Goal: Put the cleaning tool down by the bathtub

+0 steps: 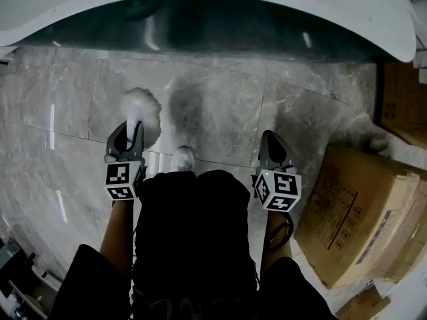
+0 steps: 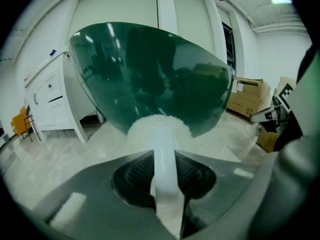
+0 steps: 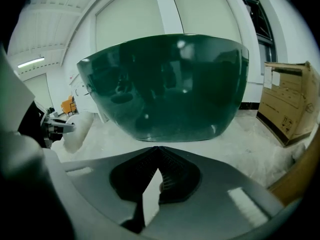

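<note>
Left gripper jaws grasped cleaning tool handle | right gripper jaws clenched, empty | shoe visible in head view only.

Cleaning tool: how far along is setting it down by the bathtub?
Done: the cleaning tool is in front of the bathtub. In hand: the left gripper is shut on its handle, fluffy head pointing at the bathtub. Left: lower it to the floor and let go. The right gripper is shut, empty.

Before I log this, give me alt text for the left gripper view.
The left hand-held gripper is shut on the white handle of a fluffy-headed cleaning tool, pointed at a dark green bathtub. White cabinet at left, cardboard boxes at right.
</note>
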### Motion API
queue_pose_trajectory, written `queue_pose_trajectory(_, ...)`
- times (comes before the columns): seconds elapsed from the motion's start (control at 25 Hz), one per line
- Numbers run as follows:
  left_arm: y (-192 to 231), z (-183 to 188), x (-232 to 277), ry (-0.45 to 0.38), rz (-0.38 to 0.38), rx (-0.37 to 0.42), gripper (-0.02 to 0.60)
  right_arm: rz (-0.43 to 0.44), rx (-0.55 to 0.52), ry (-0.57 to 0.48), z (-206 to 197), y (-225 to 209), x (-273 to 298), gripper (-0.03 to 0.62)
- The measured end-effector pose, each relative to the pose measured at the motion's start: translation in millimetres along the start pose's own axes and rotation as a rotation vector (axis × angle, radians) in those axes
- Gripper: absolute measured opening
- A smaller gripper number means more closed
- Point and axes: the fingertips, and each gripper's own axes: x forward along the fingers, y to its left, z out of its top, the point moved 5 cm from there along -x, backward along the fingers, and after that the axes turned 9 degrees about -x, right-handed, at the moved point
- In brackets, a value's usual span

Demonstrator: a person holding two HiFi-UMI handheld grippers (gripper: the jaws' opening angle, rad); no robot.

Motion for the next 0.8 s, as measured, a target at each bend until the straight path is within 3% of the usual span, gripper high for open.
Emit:
queue_pose_trajectory(0.56, -5.0, -56.3, 65.4, 0.047, -0.040, 0.044, 0.087, 0.035, 0.026, 0.035, -68.5, -10.9, 51.6, 0.013)
queue_pose_trajectory(0.8, -11.7, -81.7, 94.0, 0.089, -0.061, 0.008, 0.087, 0.070, 0.034, 0.062, -93.4, -11.3, 75.6, 0.014)
